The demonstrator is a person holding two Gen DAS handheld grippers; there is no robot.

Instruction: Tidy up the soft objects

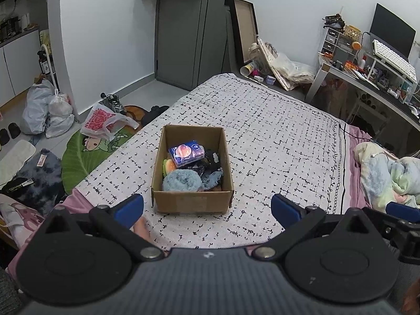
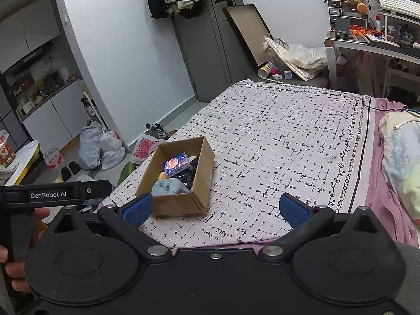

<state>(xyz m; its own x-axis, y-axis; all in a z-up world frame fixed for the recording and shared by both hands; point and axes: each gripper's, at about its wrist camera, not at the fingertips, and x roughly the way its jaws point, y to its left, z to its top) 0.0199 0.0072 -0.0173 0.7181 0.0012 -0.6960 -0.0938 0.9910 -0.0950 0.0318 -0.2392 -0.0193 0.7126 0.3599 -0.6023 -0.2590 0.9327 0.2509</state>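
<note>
An open cardboard box (image 1: pixel 193 199) (image 2: pixel 181 202) stands on the patterned bed cover (image 1: pixel 275 131) (image 2: pixel 288 131). Inside lie a fluffy light-blue soft item (image 1: pixel 181 181) (image 2: pixel 168 187), a blue tissue pack (image 1: pixel 187 152) (image 2: pixel 177 164), a green-and-orange plush piece (image 1: pixel 169 166), dark fabric (image 1: pixel 207 162) and a blue cloth (image 1: pixel 212 177). My left gripper (image 1: pixel 207 210) is open and empty, held back from the box's near side. My right gripper (image 2: pixel 216 208) is also open and empty, to the right of the box. The left gripper's body (image 2: pixel 52 194) shows at the left edge of the right wrist view.
A crumpled pastel blanket (image 1: pixel 388 173) (image 2: pixel 401 157) lies on the bed's right side. Plastic bags (image 1: pixel 47 110), shoes and a green leaf mat (image 1: pixel 78 155) clutter the floor on the left. A desk (image 1: pixel 367 78) with a keyboard stands at the far right. A grey door (image 1: pixel 183 39) is behind.
</note>
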